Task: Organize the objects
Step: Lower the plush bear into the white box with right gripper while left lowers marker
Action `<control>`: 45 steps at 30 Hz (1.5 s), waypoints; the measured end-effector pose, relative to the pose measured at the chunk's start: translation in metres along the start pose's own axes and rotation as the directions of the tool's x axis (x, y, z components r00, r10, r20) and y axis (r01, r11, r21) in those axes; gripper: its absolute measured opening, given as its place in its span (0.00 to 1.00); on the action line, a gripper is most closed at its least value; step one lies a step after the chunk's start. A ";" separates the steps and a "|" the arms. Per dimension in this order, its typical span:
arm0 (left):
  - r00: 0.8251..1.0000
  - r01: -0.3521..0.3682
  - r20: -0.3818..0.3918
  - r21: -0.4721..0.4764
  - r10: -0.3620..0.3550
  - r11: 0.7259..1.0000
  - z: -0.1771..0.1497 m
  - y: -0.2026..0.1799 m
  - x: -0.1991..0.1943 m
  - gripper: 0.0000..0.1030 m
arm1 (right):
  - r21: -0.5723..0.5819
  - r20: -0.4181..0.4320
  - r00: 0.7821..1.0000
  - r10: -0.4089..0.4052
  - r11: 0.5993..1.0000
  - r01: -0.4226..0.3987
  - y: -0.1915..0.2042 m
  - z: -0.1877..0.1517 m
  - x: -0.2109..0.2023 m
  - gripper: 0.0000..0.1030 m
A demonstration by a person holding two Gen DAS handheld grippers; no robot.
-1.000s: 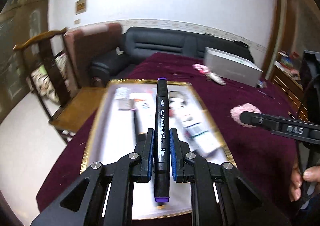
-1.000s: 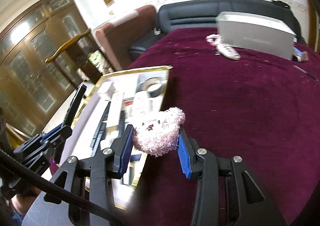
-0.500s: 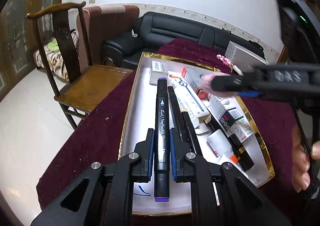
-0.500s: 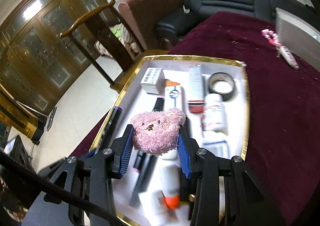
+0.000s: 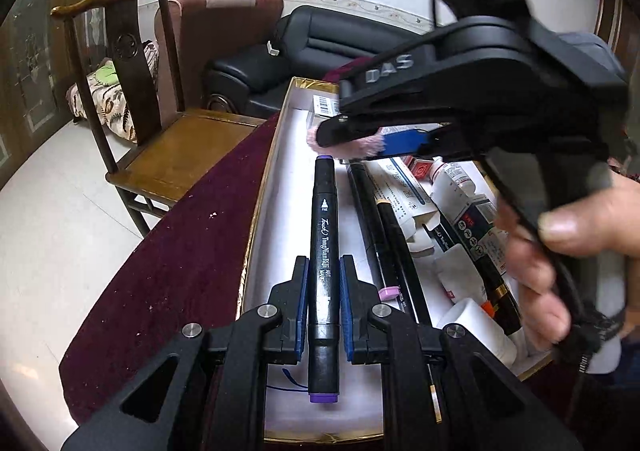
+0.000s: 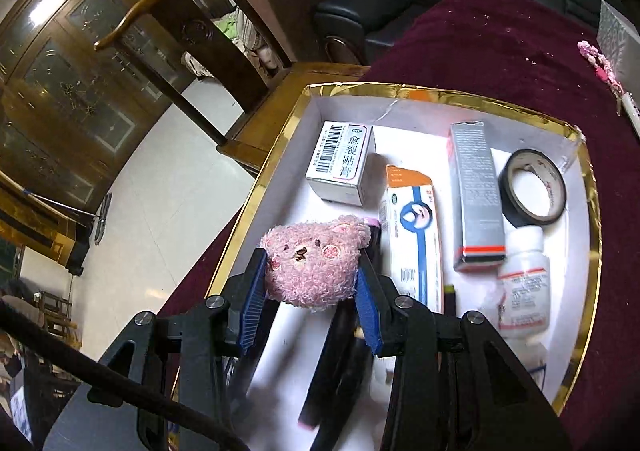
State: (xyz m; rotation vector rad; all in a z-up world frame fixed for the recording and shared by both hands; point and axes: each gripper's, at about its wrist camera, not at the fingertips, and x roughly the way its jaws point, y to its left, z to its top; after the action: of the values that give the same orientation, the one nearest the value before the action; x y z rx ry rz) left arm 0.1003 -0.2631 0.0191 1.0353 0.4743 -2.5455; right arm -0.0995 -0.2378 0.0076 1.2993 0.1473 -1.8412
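Both loads hang over the tray (image 6: 591,235) — my left tongs (image 5: 323,291) clamp the marker (image 5: 323,251), right tongs (image 6: 310,293) squeeze the bear (image 6: 314,261) (pink, soft). Next, I reckon: lower each into bare space, then release.

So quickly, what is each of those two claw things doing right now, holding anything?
Left gripper: shut on the black marker, over the gold-rimmed tray.
Right gripper: shut on the pink plush bear head, above the same tray.
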 end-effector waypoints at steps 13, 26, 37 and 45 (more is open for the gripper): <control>1.000 0.009 -0.007 -0.008 -0.009 1.000 0.002 0.000 0.000 0.11 | -0.006 -0.027 0.999 -0.030 1.000 0.029 0.007 0.005 0.024 0.39; 1.000 -0.018 -0.007 0.003 0.018 1.000 0.004 -0.004 0.002 0.11 | -0.053 -0.031 0.999 -0.036 0.998 0.034 0.010 0.002 0.025 0.40; 0.998 -0.055 0.012 0.034 0.055 0.998 0.004 -0.007 0.004 0.11 | -0.096 -0.026 0.998 -0.059 0.994 0.057 0.018 -0.004 0.025 0.41; 0.996 -0.081 0.025 0.051 0.080 0.995 0.004 -0.009 0.005 0.11 | -0.118 -0.020 0.997 -0.071 0.991 0.068 0.022 -0.007 0.025 0.42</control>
State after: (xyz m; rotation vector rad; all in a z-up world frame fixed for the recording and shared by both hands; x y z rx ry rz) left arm 0.0910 -0.2574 0.0200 1.0210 0.3544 -2.5078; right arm -0.0815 -0.2623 -0.0080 1.2489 0.3128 -1.8467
